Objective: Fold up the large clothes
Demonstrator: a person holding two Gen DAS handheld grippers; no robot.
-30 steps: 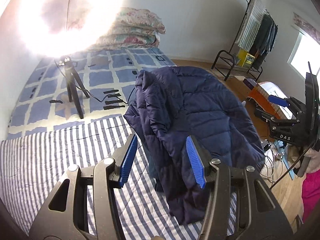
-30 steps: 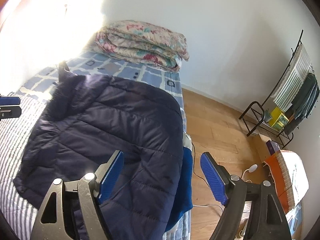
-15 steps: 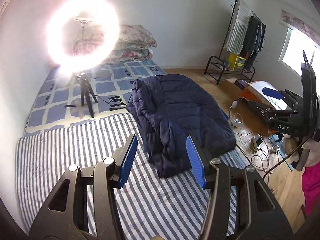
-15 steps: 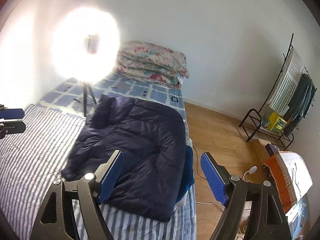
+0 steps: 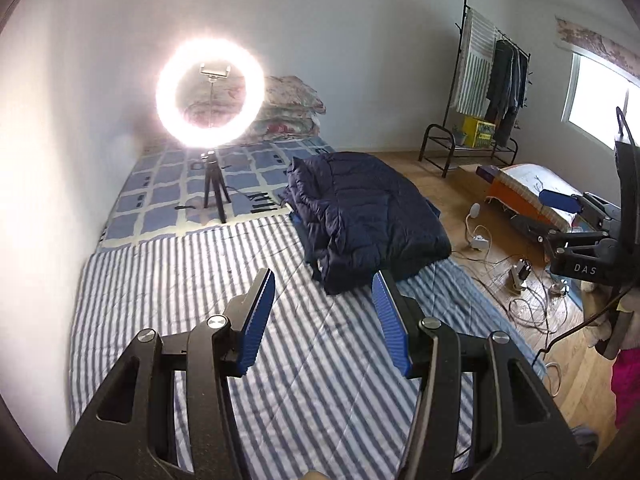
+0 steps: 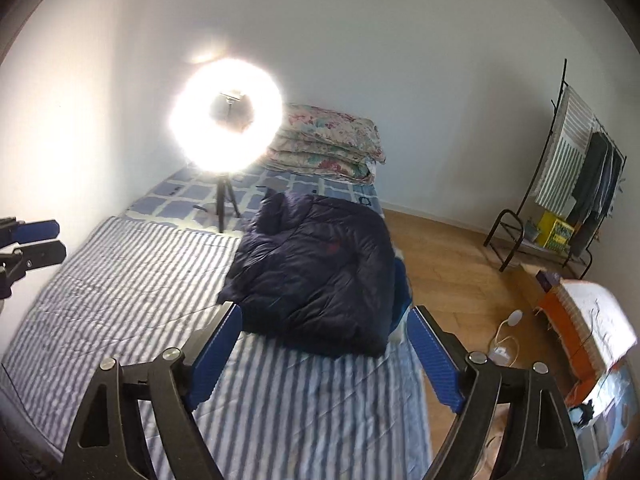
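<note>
The navy puffer jacket [image 5: 368, 216] lies folded in a heap on the bed [image 5: 200, 280], at the striped blanket's far right edge beside the wooden floor [image 6: 452, 264]. The left hand-held gripper [image 5: 324, 320] hangs above the blanket, fingers spread and empty, the jacket ahead of it. The right hand-held gripper [image 6: 324, 356] is likewise spread and empty, well short of the jacket [image 6: 316, 272]. A ring light [image 5: 210, 92] stands behind.

White walls enclose a wooden floor [image 5: 440, 184], a striped bed [image 5: 180, 288], a glowing ring light [image 5: 210, 92] on a tripod, a clothes rack [image 5: 492, 80], and a bright window [image 5: 600, 96].
</note>
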